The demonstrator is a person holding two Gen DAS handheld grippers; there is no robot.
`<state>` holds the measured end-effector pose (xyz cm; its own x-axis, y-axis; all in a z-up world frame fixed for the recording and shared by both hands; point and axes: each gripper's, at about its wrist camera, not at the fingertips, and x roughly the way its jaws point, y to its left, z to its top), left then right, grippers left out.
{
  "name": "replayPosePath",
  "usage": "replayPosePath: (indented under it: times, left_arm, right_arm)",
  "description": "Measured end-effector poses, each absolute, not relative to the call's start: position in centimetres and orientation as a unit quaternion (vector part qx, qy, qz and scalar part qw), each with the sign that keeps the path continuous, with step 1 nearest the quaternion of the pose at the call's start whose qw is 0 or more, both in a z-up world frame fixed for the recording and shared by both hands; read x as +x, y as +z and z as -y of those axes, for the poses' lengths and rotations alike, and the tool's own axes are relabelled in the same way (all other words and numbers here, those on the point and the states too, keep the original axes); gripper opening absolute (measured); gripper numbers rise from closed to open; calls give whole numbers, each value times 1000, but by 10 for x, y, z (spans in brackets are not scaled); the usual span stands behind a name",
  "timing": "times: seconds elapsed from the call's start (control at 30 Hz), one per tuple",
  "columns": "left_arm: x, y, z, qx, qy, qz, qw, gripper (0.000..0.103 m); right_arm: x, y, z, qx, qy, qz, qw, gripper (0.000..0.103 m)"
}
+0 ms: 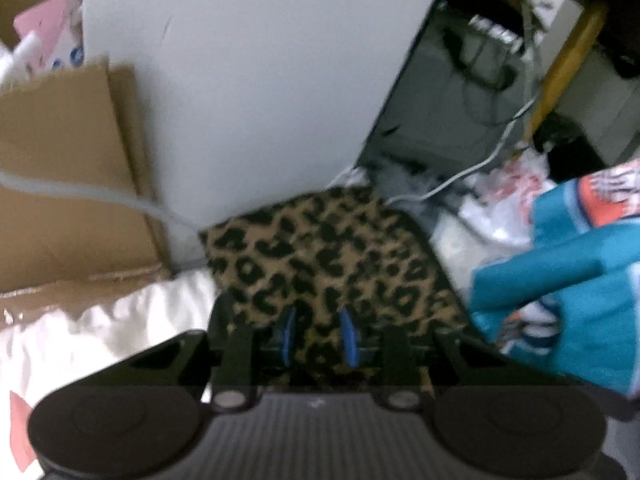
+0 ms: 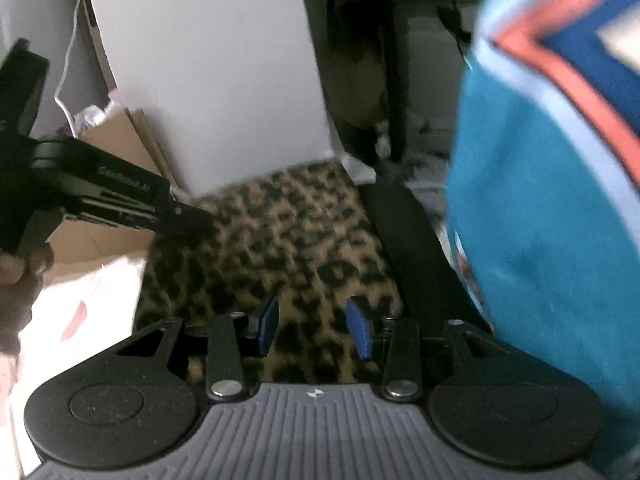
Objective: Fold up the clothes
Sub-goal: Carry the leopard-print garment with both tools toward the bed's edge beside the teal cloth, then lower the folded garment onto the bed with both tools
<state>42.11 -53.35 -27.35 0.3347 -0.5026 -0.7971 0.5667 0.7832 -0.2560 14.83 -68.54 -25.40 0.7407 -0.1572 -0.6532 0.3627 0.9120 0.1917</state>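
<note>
Left gripper (image 1: 319, 334): jaws narrow but apart, clasping nothing.
Right gripper (image 2: 313, 330): jaws wide, released.
Leopard cloth (image 1: 332, 256): lay flat beneath and ahead of both jaw pairs.
Teal jersey (image 2: 552, 200): hung right of the right jaws.

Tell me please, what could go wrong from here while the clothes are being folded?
1. The teal jersey hangs close beside the leopard-print cloth; the right tongs, open and empty, might catch the wrong garment.
2. A white cable lies just behind the leopard-print cloth and could snag when the cloth is pulled.
3. Both tongs work over the same small cloth, so the left tongs may bump the right.
</note>
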Motion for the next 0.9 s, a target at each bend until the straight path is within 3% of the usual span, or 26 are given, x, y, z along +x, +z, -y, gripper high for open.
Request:
replayPosePath:
  times: [0.07, 0.37, 0.4, 0.47, 0.9]
  left_arm:
    - [424, -288, 531, 32, -320, -485, 813, 14]
    - [423, -293, 534, 55, -333, -477, 812, 14]
    - [422, -289, 533, 51, -334, -477, 811, 14]
    - [417, -281, 526, 38, -340, -475, 811, 25]
    - [351, -263, 513, 72, -410, -459, 785, 25]
  right_arm:
    - [140, -263, 687, 159, -146, -339, 916, 45]
    - [114, -280, 691, 156, -156, -359, 907, 44]
    - [112, -280, 691, 158, -158, -360, 906, 44]
    - [107, -278, 690, 163, -161, -358, 905, 44]
    - [111, -263, 665, 180, -154, -334, 913, 45]
